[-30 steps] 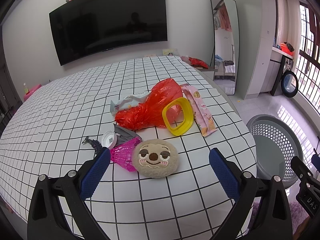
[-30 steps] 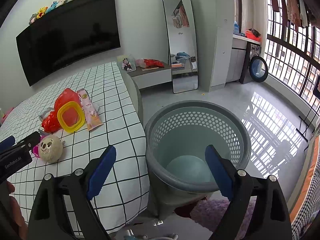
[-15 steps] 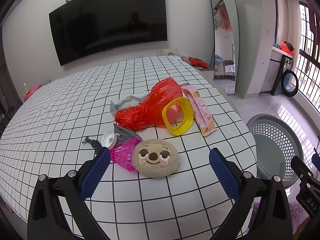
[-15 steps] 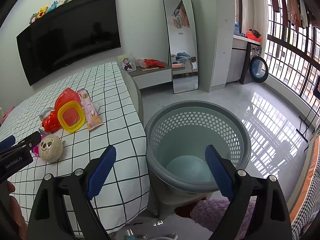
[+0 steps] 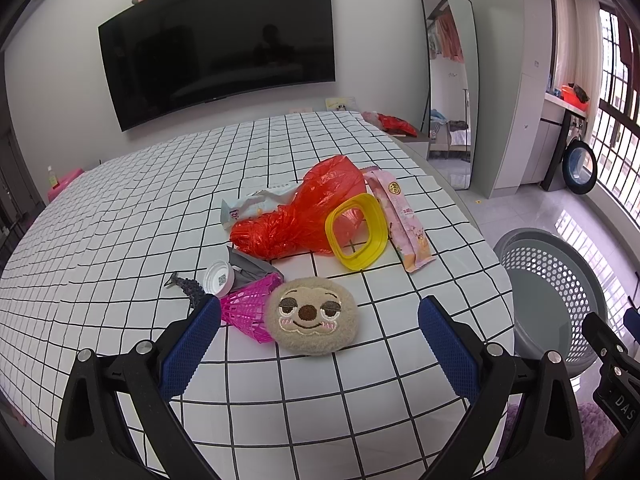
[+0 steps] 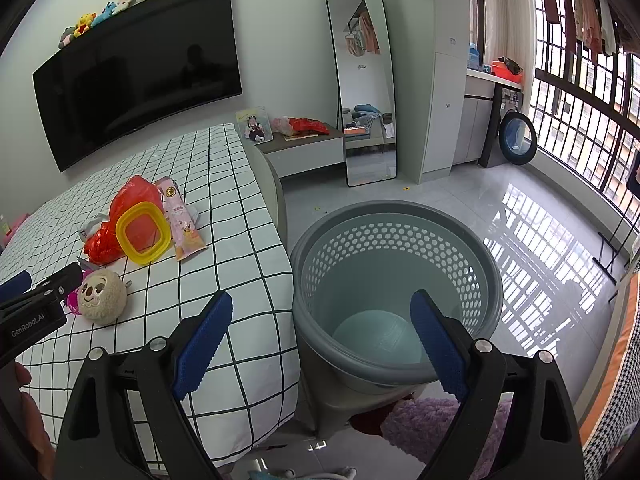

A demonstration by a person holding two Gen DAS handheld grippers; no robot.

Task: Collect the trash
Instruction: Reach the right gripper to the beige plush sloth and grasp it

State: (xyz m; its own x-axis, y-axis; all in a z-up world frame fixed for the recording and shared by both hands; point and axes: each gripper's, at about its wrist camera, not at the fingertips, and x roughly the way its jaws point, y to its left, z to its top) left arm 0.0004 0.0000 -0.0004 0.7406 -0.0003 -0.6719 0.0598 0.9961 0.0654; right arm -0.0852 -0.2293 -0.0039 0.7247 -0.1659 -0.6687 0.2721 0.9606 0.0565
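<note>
Left tool (image 5: 320,320) wide open over the near part of the bed (image 5: 120,216), blue pads apart and gripping nothing, the round plush sloth face (image 5: 312,316) lying on the checked sheet between them. Just left of the plush, touching it, a pink mesh piece (image 5: 248,308); beside that a white round cap (image 5: 219,278), a grey wrapper (image 5: 250,266) and a small dark spiky item (image 5: 188,286). Farther up the sheet, a crumpled red plastic bag (image 5: 304,208) with a white packet (image 5: 256,206) at its left edge, a yellow square-ish ring (image 5: 356,232) leaning against the bag's right side, and a pink snack wrapper (image 5: 404,220) lying flat just right of the ring.

Right tool (image 6: 320,326) likewise wide open and empty, hovering above the rim of the grey perforated basket (image 6: 400,240) on the floor beside the bed, nothing visible inside it. Same trash seen well to the left in the right wrist view, all on the sheet, apart from the basket.
</note>
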